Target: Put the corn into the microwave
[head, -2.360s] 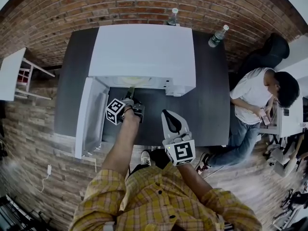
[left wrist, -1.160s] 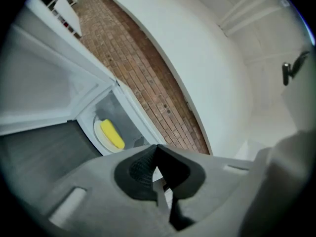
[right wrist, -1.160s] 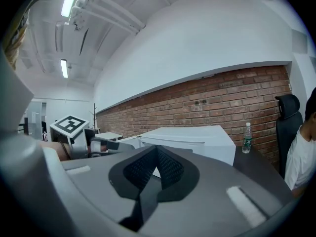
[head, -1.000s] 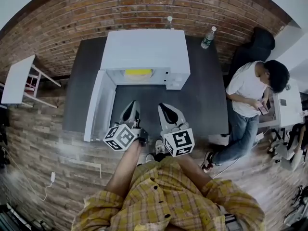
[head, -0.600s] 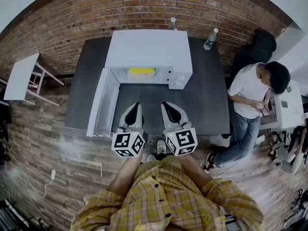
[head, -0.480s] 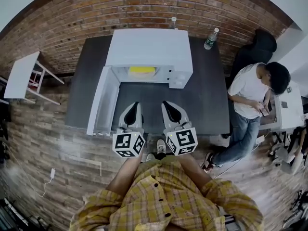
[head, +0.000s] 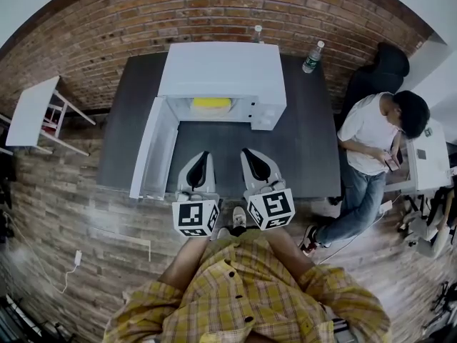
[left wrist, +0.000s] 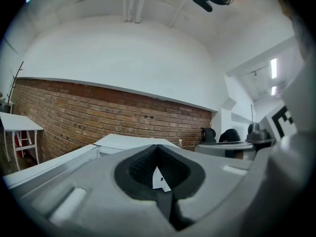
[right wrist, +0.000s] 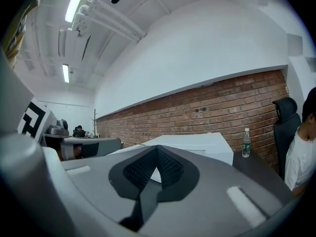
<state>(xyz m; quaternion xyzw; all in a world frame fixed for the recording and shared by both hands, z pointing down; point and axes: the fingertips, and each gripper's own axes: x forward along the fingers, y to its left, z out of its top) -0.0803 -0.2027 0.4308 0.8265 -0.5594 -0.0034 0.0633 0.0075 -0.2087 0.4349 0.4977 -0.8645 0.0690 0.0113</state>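
Both grippers are empty. The left gripper (head: 202, 157) has its jaws pressed together with nothing between them; in the left gripper view you just see the two dark pads meeting at the tip. Same deal with the right gripper (head: 248, 153): jaws closed on each other and nothing pinched. They sit side by side, close together and pointing level toward the microwave (head: 221, 70). They're held over the near edge of the dark desk (head: 307, 148), and their marker cubes are right in front of the person's yellow plaid shirt (head: 243, 299).

The corn (head: 211, 103) is already inside the microwave. It's the yellow thing in the open cavity, well apart from both grippers. The microwave door (head: 150, 148) is swung wide open on the left side and sticks out toward the near edge of the desk, just left of the left gripper.

Further out, there's a water bottle (head: 313, 56) standing on the desk at the microwave's back right, and another bottle (head: 257, 31) behind the microwave against the brick wall (head: 107, 20). A person in a white shirt (head: 368, 131) sits off the right end of the desk, with a black chair (head: 385, 66) behind them. A small white table (head: 28, 113) is way off to the left.
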